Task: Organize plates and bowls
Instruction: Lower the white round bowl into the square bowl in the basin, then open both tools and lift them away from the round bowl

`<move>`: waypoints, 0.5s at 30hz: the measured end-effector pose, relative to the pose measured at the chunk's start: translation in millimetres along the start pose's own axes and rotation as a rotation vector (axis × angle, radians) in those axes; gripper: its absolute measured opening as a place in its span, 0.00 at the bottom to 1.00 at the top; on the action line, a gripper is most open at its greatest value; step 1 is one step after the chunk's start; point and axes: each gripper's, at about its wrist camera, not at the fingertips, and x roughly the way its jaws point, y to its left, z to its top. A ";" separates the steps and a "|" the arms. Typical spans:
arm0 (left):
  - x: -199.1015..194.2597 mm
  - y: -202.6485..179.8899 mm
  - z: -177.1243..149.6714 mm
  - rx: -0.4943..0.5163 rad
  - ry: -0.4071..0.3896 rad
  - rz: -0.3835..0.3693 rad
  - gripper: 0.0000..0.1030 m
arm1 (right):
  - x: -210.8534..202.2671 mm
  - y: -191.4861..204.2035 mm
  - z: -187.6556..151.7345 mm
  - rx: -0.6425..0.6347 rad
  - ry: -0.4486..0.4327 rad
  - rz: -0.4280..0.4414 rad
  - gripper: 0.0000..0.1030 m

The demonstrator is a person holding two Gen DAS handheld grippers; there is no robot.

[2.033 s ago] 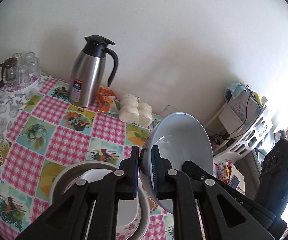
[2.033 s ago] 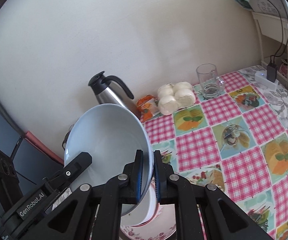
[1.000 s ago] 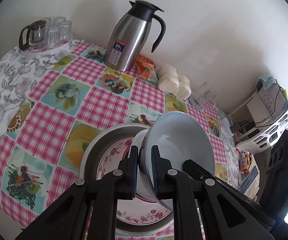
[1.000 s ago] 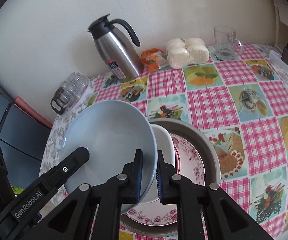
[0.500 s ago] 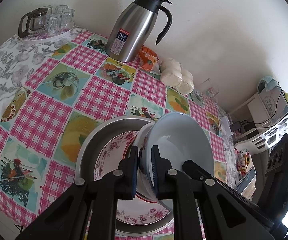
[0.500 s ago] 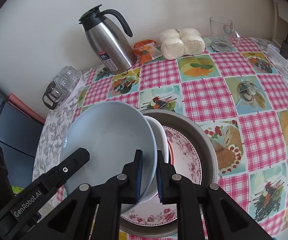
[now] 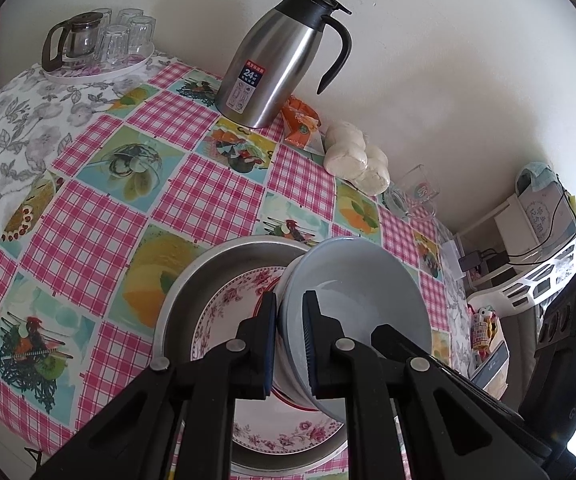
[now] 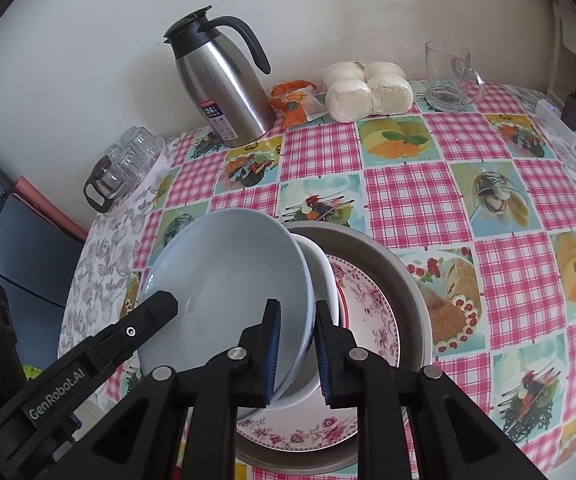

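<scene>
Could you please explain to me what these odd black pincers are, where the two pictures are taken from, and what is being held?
No robot here: a person carries one two-finger tool in each hand, each with a fisheye camera looking along its fingers. One picture comes from the left tool, the other from the right tool. Both sit on opposite rims of a pale blue bowl, now lowered into a white bowl on a floral plate inside a metal pan. The left tool is clamped on the rim; the right tool's jaws are opening around it. Behind stand a steel jug, buns and a glass mug.

Plain white wall behind a table in pink checked oilcloth, perhaps window glare at right.
</scene>
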 end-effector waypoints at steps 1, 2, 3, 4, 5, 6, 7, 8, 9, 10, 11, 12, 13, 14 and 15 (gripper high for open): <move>0.1 -0.2 -0.2 0.001 0.000 0.001 0.12 | -0.4 -1.3 0.2 0.003 -0.001 0.004 0.19; 0.4 -0.4 -0.2 0.002 0.000 0.002 0.12 | -0.9 -2.1 0.6 0.006 -0.002 0.007 0.19; 0.7 -0.4 -0.2 0.001 0.001 0.003 0.12 | -1.7 -2.4 1.0 0.008 -0.003 0.008 0.19; 1.0 -0.4 -0.3 0.000 0.002 0.003 0.12 | -2.8 -2.5 1.4 0.009 -0.006 0.008 0.19; 1.1 -0.2 -0.3 -0.001 0.002 0.001 0.12 | -3.7 -2.6 1.8 0.008 -0.008 0.007 0.19; 0.6 -0.1 -0.4 -0.001 0.001 0.000 0.12 | -4.5 -2.7 1.9 0.008 -0.010 0.006 0.19; 0.3 -0.1 -0.3 -0.001 -0.001 0.000 0.12 | -5.1 -3.1 2.1 0.009 -0.012 0.009 0.20; -0.2 -0.2 -0.2 -0.001 -0.002 -0.001 0.12 | -5.5 -3.8 2.2 0.011 -0.012 0.013 0.20; -0.4 -0.5 -0.2 0.000 -0.003 -0.002 0.12 | -5.8 -4.6 2.3 0.016 -0.012 0.018 0.20; -0.5 -0.8 -0.2 0.001 -0.003 -0.004 0.12 | -6.4 -5.9 2.6 0.020 -0.013 0.022 0.20; -0.4 -0.8 -0.3 0.001 -0.003 -0.002 0.11 | -7.2 -6.7 2.8 0.021 -0.014 0.021 0.21; -0.9 -0.8 -0.4 0.002 -0.004 -0.008 0.11 | -10.0 -7.4 3.4 0.019 -0.025 -0.001 0.24; -1.1 -1.2 -0.4 0.001 -0.004 -0.016 0.11 | -13.5 -8.3 4.6 0.015 -0.042 -0.021 0.25; -1.7 -2.1 -0.3 0.003 -0.005 -0.021 0.11 | -17.7 -9.8 5.9 0.014 -0.060 -0.030 0.27; -2.6 -3.3 -0.2 0.007 -0.009 -0.019 0.11 | -20.9 -12.2 7.3 0.018 -0.071 -0.025 0.28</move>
